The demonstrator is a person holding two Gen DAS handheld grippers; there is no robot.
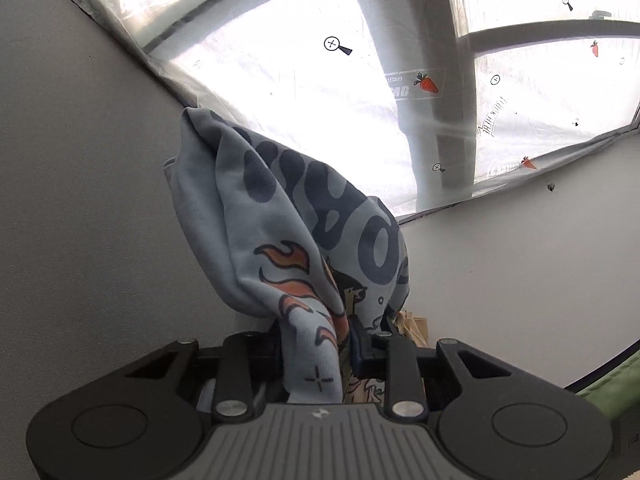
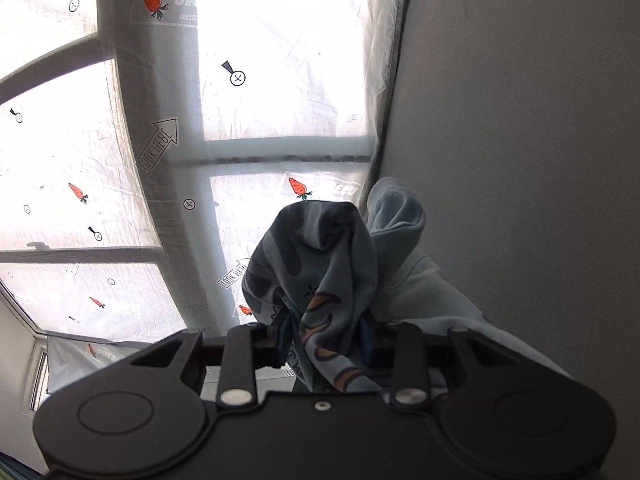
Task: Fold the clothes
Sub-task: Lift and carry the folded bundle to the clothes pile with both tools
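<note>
The garment (image 1: 296, 240), a pale blue-grey piece of clothing printed with large dark rounded letters and orange flames, is lifted off any surface and bunched in front of both cameras. In the left wrist view the left gripper (image 1: 316, 350) is closed narrowly on a gathered fold of it, the cloth passing between the two fingers and rising in a crumpled peak against the grey wall (image 1: 80, 200). In the right wrist view the right gripper (image 2: 326, 338) is likewise pinched on a fold of the same garment (image 2: 320, 264), with a plain blue part (a sleeve or a hem, hard to tell which) trailing away to the right behind the jaws. Behind the cloth in both views stands a bright window (image 1: 304, 92) covered with translucent sheeting printed with carrots and arrow signs.
</note>
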